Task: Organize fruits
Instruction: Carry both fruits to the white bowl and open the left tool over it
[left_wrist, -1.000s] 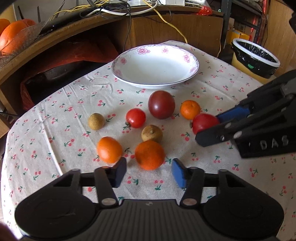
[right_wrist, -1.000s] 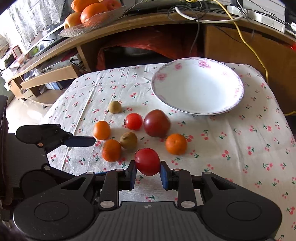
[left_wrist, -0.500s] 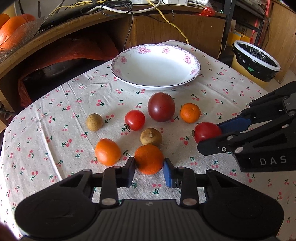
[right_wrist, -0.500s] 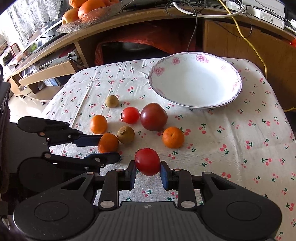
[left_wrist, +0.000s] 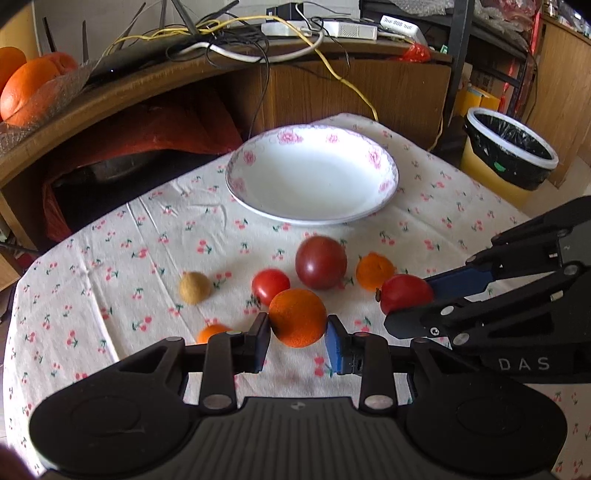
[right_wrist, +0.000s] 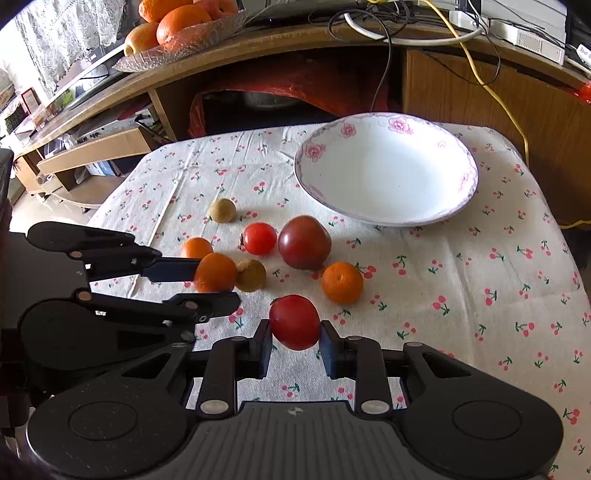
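Observation:
My left gripper (left_wrist: 297, 338) is shut on an orange (left_wrist: 297, 317) and holds it above the cloth; it also shows in the right wrist view (right_wrist: 215, 272). My right gripper (right_wrist: 294, 342) is shut on a red tomato (right_wrist: 294, 321), which also shows in the left wrist view (left_wrist: 405, 293). The empty white floral plate (left_wrist: 380, 195) (right_wrist: 469, 184) sits at the far side of the table. On the cloth lie a dark red tomato (right_wrist: 304, 242), a small red tomato (right_wrist: 259, 238), a mandarin (right_wrist: 342, 282), another orange (right_wrist: 195, 247) and two brown fruits (right_wrist: 222, 210) (right_wrist: 252, 275).
A wooden desk (left_wrist: 110, 99) with cables stands behind the table. A glass dish of oranges (right_wrist: 177, 33) sits on it. A yellow bin with a black liner (left_wrist: 506, 155) stands at the right, past the table edge.
My left gripper closed on the orange and lifted it off the cloth. My right gripper kept its hold on the red tomato and rose a little.

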